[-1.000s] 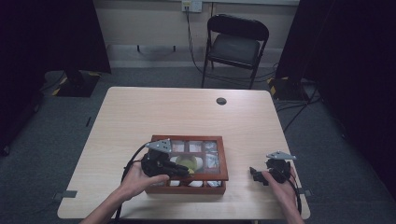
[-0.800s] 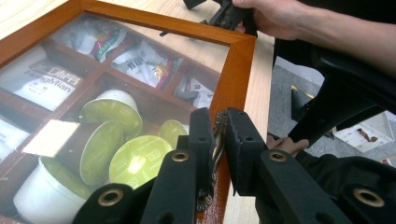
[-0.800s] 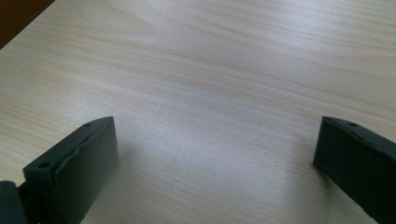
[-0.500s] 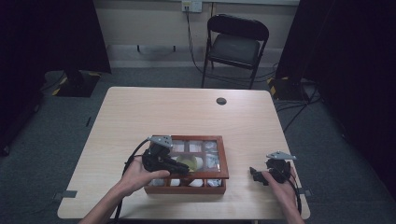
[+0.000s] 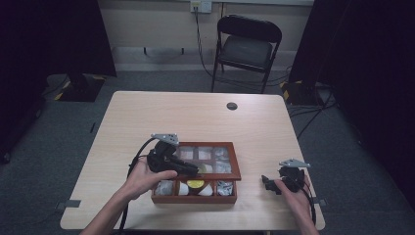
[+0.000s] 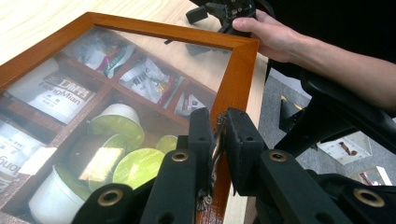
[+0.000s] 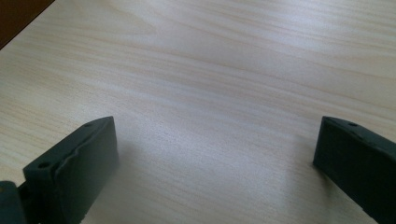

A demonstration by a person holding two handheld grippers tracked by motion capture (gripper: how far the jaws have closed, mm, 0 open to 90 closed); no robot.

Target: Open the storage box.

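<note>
We have the left gripper [image 6: 217, 140] pinched on the small metal clasp [image 6: 215, 149] of the box lid [image 5: 208, 160], lid raised off the wooden box [image 5: 193, 193] at frame centre-bottom. Right gripper [image 7: 215, 154] jaws spread wide, resting on the table [image 5: 195, 117], lower right.

A pale wooden table [image 5: 147, 117] carries a wooden box [image 5: 195, 195] and a small dark disc [image 5: 232, 105].

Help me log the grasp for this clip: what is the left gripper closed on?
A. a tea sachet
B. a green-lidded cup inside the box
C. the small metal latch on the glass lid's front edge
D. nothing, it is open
C: the left gripper pinches the metal latch at the front edge of the raised glass lid.
</note>
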